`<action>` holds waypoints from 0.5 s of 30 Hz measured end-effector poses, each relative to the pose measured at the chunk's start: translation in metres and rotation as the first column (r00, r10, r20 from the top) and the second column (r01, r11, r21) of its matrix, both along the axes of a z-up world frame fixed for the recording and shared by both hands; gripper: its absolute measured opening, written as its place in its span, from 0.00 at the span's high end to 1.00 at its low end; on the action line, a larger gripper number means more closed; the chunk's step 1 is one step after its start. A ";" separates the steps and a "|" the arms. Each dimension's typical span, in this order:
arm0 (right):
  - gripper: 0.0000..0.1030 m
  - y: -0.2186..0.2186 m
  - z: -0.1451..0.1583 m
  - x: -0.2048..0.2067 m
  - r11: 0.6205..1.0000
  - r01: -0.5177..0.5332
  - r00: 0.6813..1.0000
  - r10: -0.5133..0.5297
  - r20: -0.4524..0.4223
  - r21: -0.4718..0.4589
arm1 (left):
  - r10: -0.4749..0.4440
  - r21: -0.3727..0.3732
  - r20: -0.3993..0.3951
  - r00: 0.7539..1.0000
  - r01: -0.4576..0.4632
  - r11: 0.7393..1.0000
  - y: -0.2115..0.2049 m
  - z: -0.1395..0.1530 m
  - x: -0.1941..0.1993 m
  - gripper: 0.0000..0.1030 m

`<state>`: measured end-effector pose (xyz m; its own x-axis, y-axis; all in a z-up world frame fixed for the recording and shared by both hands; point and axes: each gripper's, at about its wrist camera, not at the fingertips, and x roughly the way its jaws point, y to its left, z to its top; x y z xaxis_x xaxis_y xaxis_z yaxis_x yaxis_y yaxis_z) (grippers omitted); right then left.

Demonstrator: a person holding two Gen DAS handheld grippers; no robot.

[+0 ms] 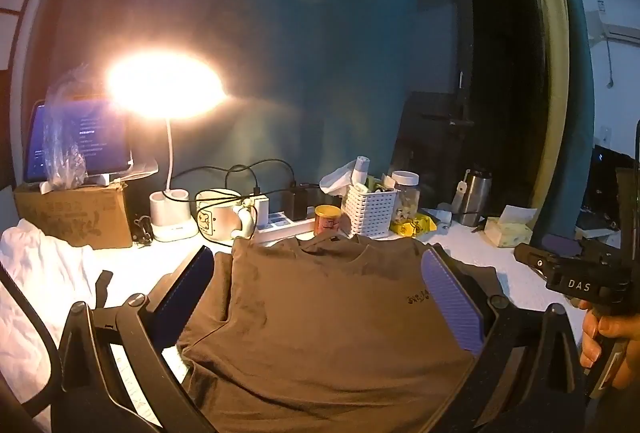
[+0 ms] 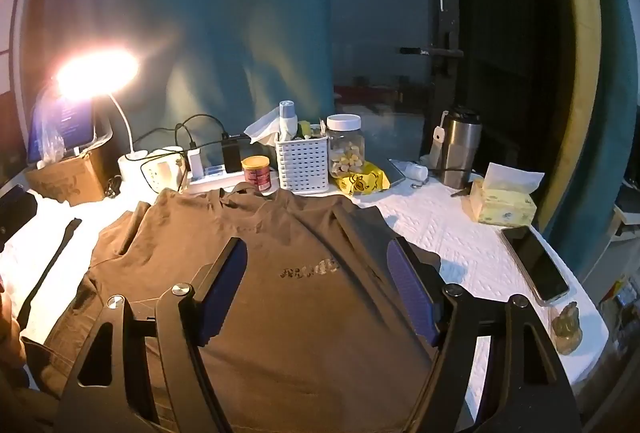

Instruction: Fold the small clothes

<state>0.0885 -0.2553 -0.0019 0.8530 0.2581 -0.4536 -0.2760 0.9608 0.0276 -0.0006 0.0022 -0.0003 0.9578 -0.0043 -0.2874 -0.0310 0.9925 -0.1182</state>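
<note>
A brown T-shirt with small dark chest lettering lies flat, face up, on the white quilted table cover, collar towards the back. Its left sleeve is folded in over the body. My left gripper is open and empty, hovering over the shirt's left half. My right gripper is open and empty above the shirt, its fingers either side of the lettering. The right gripper's body also shows at the right edge of the left wrist view, held by a hand.
Along the back stand a lit desk lamp, cardboard box, mug, power strip, red can, white basket, jar, steel flask and tissue pack. A phone lies right. White cloth lies left.
</note>
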 end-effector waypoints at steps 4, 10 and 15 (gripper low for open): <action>0.26 0.001 0.000 0.001 1.000 -0.001 1.000 0.001 -0.001 -0.001 | -0.003 0.003 0.004 1.000 0.003 1.000 0.003 0.001 -0.006 0.01; 0.26 0.001 0.000 0.000 1.000 -0.002 1.000 0.002 0.000 -0.002 | -0.012 -0.033 -0.013 1.000 0.012 0.999 0.001 0.000 0.005 0.01; 0.26 0.002 -0.001 0.000 1.000 -0.002 1.000 0.002 0.000 -0.004 | -0.016 -0.019 -0.012 1.000 0.016 1.000 -0.004 0.002 0.003 0.01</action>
